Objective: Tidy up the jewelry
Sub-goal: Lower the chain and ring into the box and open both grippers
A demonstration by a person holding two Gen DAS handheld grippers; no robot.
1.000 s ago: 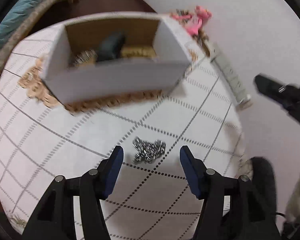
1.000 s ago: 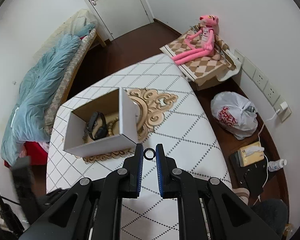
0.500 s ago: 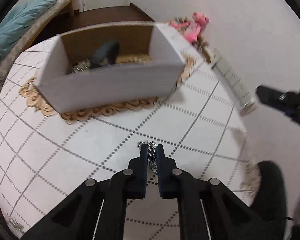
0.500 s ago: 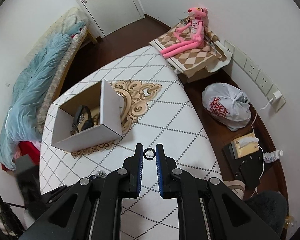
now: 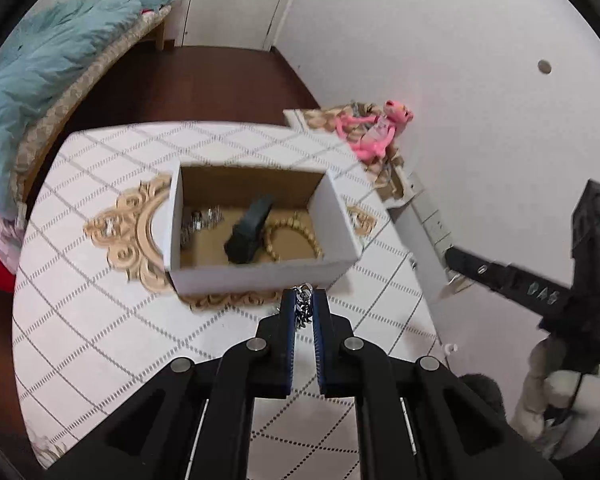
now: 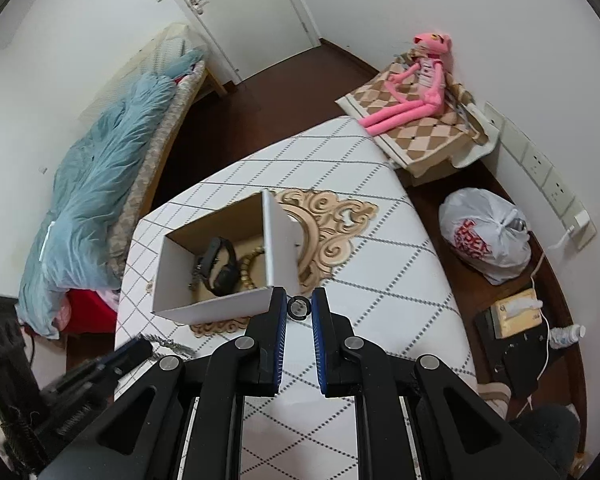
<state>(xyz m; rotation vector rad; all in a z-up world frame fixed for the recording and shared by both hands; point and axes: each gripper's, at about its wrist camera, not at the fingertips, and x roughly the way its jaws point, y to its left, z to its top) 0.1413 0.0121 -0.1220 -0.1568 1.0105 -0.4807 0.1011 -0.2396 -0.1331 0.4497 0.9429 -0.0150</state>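
Showing two hand-held black grippers above a white worktop [image 5: 100,344] with a grey dotted diamond pattern. Left wrist view: a fluffy teal blanket [image 5: 40,64] lies on a bed at far left; an open white cardboard box [image 5: 260,278] stands on the worktop over a gold scroll ornament [image 5: 128,236], and holds a small silver piece [image 5: 198,222], a black watch-like band [image 5: 250,230] and a tan beaded bracelet [image 5: 296,236]. The left gripper [image 5: 303,308] has its jaws narrow, pinching a silver chain [image 5: 302,306] just in front of the box's near wall. Right wrist view: the right gripper [image 6: 299,306] has its jaws narrow around a small black ring [image 6: 299,307], held beside the box's near right corner. A pink plush toy [image 6: 416,88] sits on a checked cushion beyond the worktop, and a white plastic bag [image 6: 484,236] lies on the dark floor at right.
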